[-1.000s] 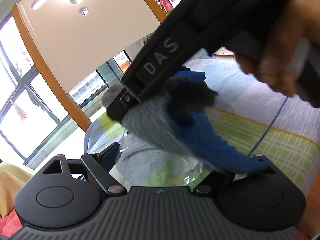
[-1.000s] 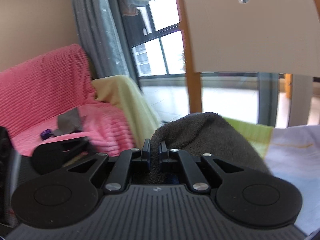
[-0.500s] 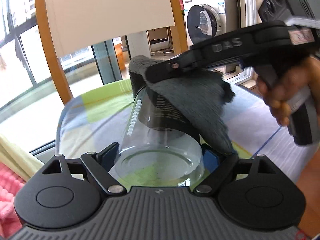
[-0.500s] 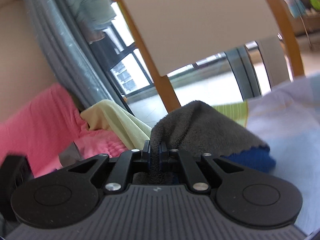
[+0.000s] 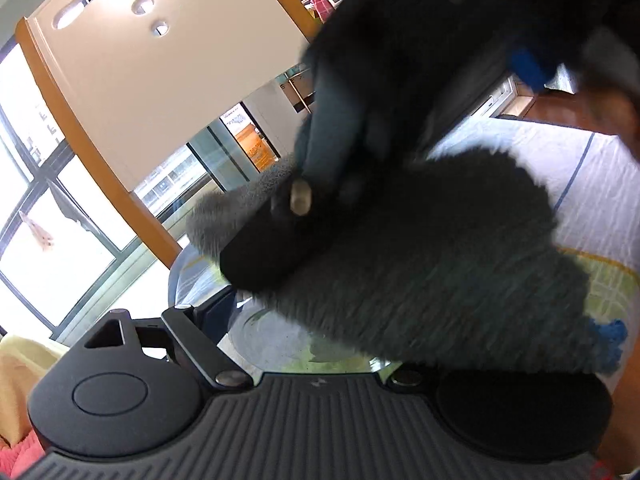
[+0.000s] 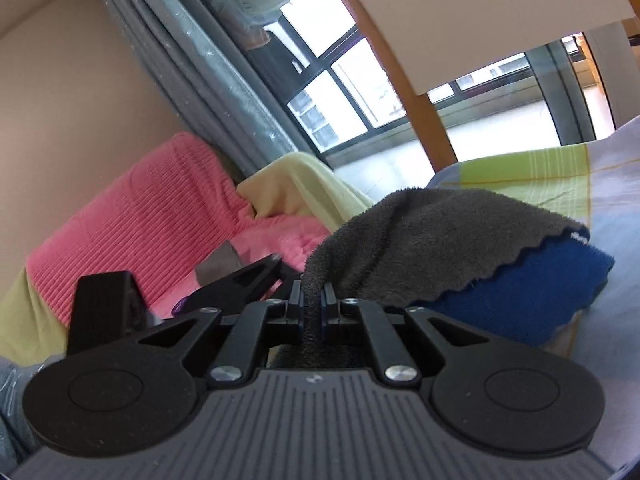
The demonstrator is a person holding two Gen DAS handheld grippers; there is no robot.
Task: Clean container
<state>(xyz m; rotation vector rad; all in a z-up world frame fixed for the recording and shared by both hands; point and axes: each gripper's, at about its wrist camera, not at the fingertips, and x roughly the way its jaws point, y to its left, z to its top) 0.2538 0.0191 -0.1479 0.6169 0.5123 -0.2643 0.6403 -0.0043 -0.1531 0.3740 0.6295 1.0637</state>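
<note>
The largest surface is the table [image 6: 600, 208], covered in smooth cloth printed with pale blue, white and lime-green checks. Behind it stands a chair [image 5: 132, 80] with a flat cream back panel edged in orange-brown wood. To one side lies a sofa [image 6: 132, 216] under a ribbed pink throw, with a soft yellow blanket [image 6: 304, 184] draped next to it and pleated grey curtains [image 6: 200, 64] hanging by the window.

My right gripper [image 6: 313, 300] has its jaws pinched narrow on a fold of the cloth [image 6: 440, 248]. The cloth is fuzzy microfibre, dark grey on one face and bright blue on the other, with a scalloped edge. In the left wrist view it hangs as a thick grey mass and fills the middle of the frame.

My left gripper [image 5: 312, 344] has its jaws spread wide around the container [image 5: 280, 340], a clear glass vessel with a round base. Only the lower left part of that base shows; the green check of the table reads through the glass. The cloth is pressed down into or over the container and hides its wall and mouth, so I cannot tell how deep the cloth sits. The right finger of my left gripper is also hidden behind the cloth.

The black body of the right gripper crosses the upper right of the left wrist view, blurred, with a round metal screw [image 5: 300, 200] showing at its tip.
</note>
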